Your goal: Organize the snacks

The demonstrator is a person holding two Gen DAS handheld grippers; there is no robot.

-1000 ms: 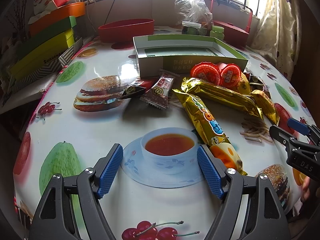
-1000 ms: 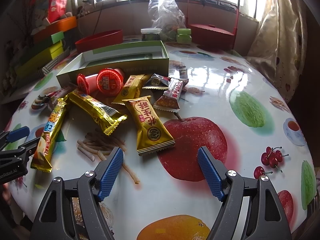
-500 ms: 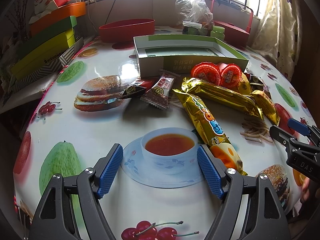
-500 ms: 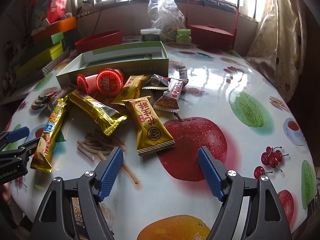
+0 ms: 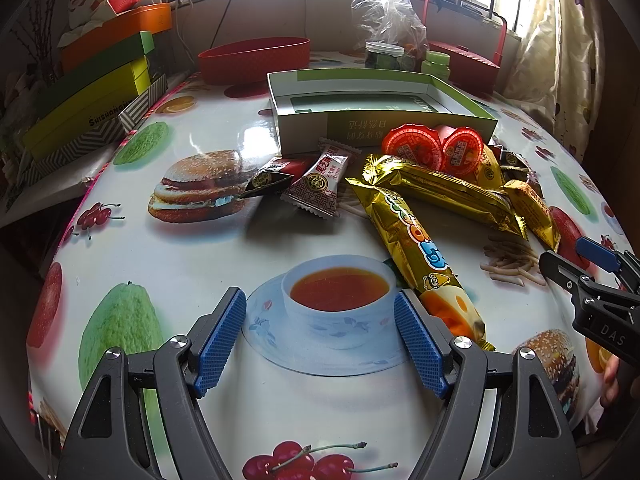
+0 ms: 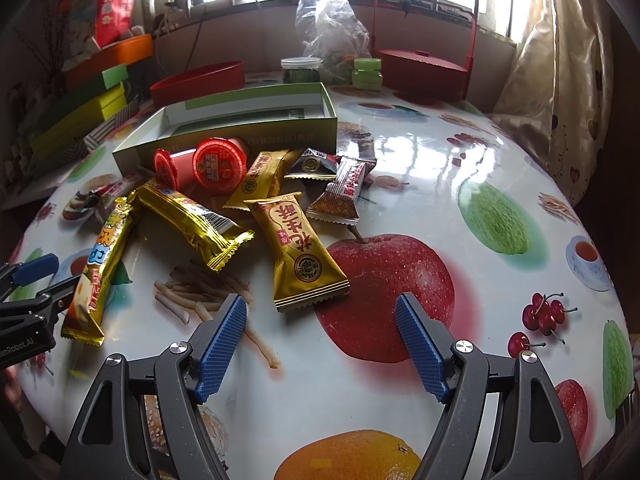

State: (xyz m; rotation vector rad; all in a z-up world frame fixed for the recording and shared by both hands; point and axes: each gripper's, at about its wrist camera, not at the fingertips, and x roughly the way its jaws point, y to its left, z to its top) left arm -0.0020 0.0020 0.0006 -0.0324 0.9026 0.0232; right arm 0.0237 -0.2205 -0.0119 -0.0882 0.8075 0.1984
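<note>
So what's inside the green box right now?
The green box holds no snacks that I can see, only a flat green panel on its white floor. Its near wall hides the front strip of the floor. All the snacks, like the two red cups, lie outside.

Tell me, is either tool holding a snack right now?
No. The left tool and the right tool are both open and empty; the snacks lie loose on the table.

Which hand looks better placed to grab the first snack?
Probably the right gripper: open, with the gold peanut-crisp packet lying just ahead of it. The left gripper, also open, faces only a printed teacup.
</note>
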